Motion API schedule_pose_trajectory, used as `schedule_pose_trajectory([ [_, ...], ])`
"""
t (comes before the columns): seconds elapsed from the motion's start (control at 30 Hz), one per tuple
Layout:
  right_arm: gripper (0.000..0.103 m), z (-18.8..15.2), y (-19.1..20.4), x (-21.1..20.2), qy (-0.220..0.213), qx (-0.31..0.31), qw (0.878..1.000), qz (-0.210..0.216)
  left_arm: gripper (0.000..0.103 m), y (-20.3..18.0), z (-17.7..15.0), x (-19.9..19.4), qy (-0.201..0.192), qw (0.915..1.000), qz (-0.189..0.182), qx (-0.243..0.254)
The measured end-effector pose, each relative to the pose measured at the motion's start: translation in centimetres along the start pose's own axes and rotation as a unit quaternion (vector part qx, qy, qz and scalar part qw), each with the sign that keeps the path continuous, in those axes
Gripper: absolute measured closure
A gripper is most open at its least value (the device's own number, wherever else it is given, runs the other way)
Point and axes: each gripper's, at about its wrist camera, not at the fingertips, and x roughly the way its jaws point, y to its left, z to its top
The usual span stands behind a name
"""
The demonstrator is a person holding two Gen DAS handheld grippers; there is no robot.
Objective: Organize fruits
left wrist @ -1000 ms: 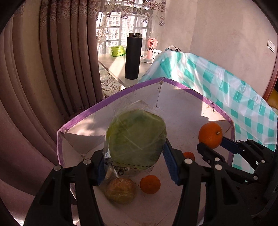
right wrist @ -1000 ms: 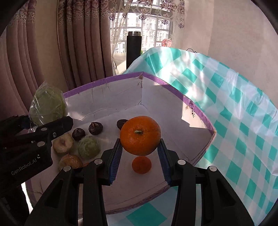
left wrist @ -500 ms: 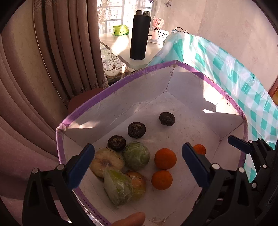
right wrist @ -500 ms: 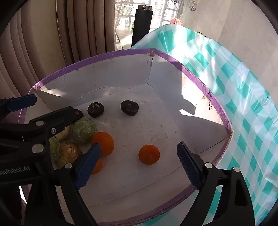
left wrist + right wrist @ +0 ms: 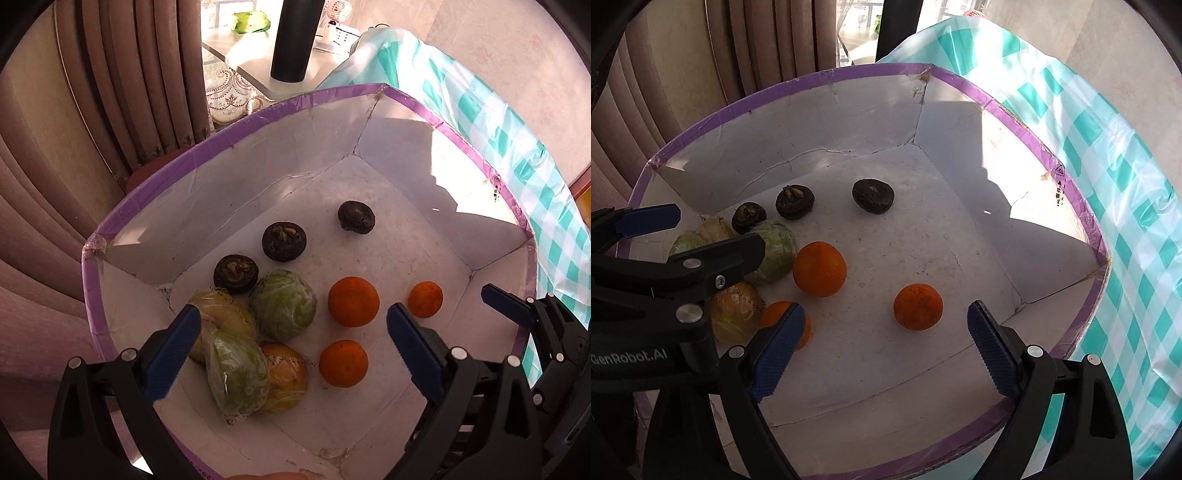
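While both grippers hang over it, the large white cardboard box with purple-taped rim (image 5: pixel 236 140) holds every fruit on its floor, and it looks stiff enough to stay put. Largest are the four film-wrapped green and yellow fruits (image 5: pixel 282 304) bunched in the near-left corner — probably the heaviest pieces, and their loose plastic film looks slippery, so I would take one across its widest middle, not by the crinkled wrap. Next come the three round oranges (image 5: pixel 353 301), firm and dimpled, well apart from each other; a grip on opposite sides at the equator should hold. Smallest are the three dark, wrinkled round fruits (image 5: pixel 283 242) near the back wall — light, likely soft, so only gentle pressure. The left gripper (image 5: pixel 291 347) has just spread its jaws wide and holds nothing; the right gripper (image 5: pixel 884 345) has likewise just released, its blue pads empty above the floor.
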Motion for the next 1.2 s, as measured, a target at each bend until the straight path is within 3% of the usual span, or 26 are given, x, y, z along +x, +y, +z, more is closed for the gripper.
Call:
schedule_pose_trajectory([
  [1.2, 0.017, 0.00, 0.35, -0.41, -0.014, 0.012, 1.000, 0.009, 0.002, -0.51, -0.35, -0.37, -0.016, 0.9996, 0.024, 0.006],
])
